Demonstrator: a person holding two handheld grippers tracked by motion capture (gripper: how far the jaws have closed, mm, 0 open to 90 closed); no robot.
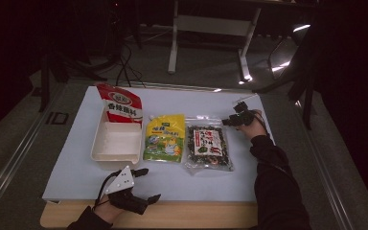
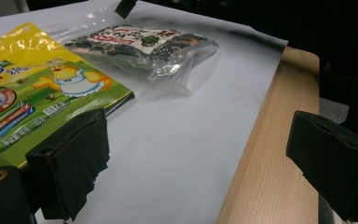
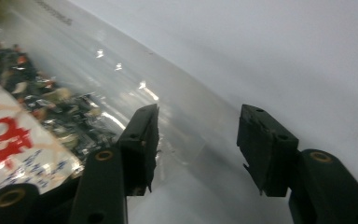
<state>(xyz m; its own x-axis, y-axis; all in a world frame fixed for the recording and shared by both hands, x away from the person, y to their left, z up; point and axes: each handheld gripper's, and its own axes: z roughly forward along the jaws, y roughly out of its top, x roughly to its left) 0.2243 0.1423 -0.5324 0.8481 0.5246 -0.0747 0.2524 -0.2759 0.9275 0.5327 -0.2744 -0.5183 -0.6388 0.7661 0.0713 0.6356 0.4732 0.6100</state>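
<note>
We see the right gripper [image 3: 198,149] spread open over the clear snack bag [image 3: 42,112]; the left gripper [image 2: 200,163] hangs open above the counter [image 2: 275,154].

High view overhead facing forward, both gripper views low, close, sharing clear bag [image 2: 144,44].

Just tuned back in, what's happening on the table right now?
A person works at the white sheet with a gripper in each hand. The right gripper is at the top right corner of the clear bag of dark mix, jaws open over the bag's clear edge, not yet gripping. The left gripper waits open near the table's front edge. The yellow pouch, the white tray and the red pouch lie untouched.
</note>
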